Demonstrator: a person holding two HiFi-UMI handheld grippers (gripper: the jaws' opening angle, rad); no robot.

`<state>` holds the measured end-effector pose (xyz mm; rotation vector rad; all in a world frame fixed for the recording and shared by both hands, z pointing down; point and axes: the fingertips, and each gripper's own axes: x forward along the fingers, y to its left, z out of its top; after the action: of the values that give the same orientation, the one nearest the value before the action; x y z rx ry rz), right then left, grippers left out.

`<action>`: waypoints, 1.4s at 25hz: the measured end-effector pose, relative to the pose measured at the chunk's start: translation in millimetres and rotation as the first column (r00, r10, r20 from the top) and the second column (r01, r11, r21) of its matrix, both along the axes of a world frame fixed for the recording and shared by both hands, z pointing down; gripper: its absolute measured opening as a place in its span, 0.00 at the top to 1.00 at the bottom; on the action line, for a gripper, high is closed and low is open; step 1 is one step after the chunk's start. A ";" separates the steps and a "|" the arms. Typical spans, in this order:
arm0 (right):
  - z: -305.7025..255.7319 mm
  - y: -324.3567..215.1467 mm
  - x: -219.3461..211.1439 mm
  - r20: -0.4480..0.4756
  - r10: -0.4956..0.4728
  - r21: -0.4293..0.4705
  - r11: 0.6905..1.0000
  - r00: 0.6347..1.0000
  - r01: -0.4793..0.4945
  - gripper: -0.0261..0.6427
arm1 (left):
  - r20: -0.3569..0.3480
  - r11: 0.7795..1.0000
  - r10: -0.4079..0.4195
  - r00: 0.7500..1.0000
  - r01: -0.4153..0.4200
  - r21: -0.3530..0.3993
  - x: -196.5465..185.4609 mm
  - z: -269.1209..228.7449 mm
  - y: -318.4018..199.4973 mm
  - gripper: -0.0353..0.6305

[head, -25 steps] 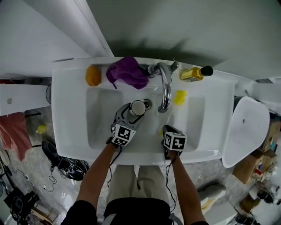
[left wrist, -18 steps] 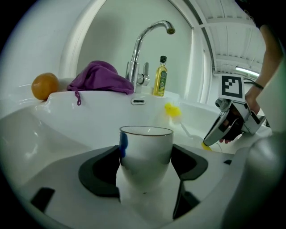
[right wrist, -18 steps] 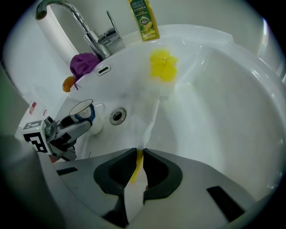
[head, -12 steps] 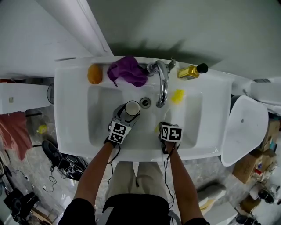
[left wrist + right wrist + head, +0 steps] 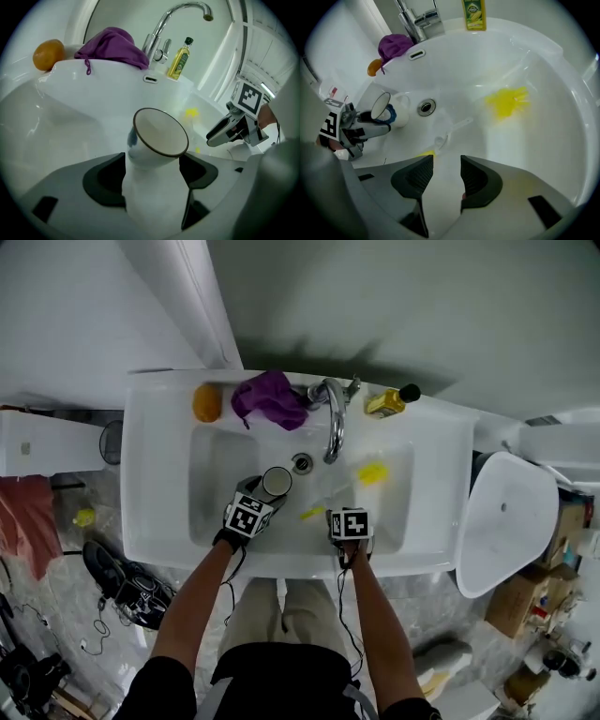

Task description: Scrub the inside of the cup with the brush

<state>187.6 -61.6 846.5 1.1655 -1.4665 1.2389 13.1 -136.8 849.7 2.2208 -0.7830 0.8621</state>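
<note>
A white cup (image 5: 276,482) with a dark rim lies tilted in the white sink (image 5: 159,512). My left gripper (image 5: 262,495) is shut on its body, and its empty mouth (image 5: 161,132) faces up and right. The brush (image 5: 505,102), with yellow bristles and a clear handle (image 5: 451,133), lies loose on the basin floor. The handle's yellow end (image 5: 312,513) points at my right gripper (image 5: 343,514). My right gripper (image 5: 446,161) is opening its jaws. Nothing is between them, and the brush handle lies just beyond the fingertips (image 5: 427,161).
A chrome faucet (image 5: 332,418) arches over the drain (image 5: 301,462). On the back rim sit an orange (image 5: 207,402), a purple cloth (image 5: 268,398) and a yellow bottle (image 5: 388,402). A white rounded fixture (image 5: 506,521) stands to the right of the sink.
The right gripper has opened, and the brush now lies free in the basin, its handle end apart from the jaws. The left gripper still holds the cup, a little nearer the front.
</note>
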 end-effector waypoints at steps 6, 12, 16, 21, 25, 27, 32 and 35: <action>-53.4 8.9 -5.8 0.075 0.076 0.082 0.993 0.994 -0.083 0.71 | 0.017 0.998 -0.006 1.000 0.007 -0.064 -11.8 -25.6 22.9 0.38; -126.5 1.0 -14.5 0.176 0.129 0.253 0.952 0.976 -0.171 0.89 | -0.046 0.998 -0.060 0.997 0.061 0.005 -23.4 -110.5 40.7 0.53; -184.2 -0.4 -26.4 0.287 0.129 0.345 0.910 0.949 -0.228 0.91 | -0.114 0.984 -0.160 0.981 0.168 0.060 -34.6 -175.0 44.2 0.71; -245.4 -0.7 -32.7 0.393 0.127 0.418 0.857 0.911 -0.300 0.92 | -0.148 0.964 -0.231 0.962 0.247 0.098 -44.1 -239.3 47.0 0.91; -280.9 2.3 -35.8 0.382 0.122 0.485 0.817 0.916 -0.311 0.92 | -0.123 0.956 -0.225 0.967 0.243 0.162 -45.8 -280.5 50.3 0.92; -298.9 1.6 -35.6 0.358 0.109 0.526 0.797 0.927 -0.297 0.92 | -0.117 0.950 -0.243 0.963 0.261 0.171 -47.7 -295.3 49.3 0.92; -324.3 7.0 -35.3 0.276 0.050 0.590 0.780 0.960 -0.210 0.92 | -0.177 0.948 -0.258 0.950 0.284 0.141 -45.8 -316.7 50.7 0.92; -328.6 15.1 -39.4 0.275 0.036 0.593 0.780 0.961 -0.199 0.92 | -0.191 0.951 -0.230 0.954 0.262 0.162 -44.8 -321.7 61.2 0.92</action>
<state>148.2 -46.6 517.9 1.5910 -2.1204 1.0331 -31.7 -75.6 528.0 2.2573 -1.0674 0.4875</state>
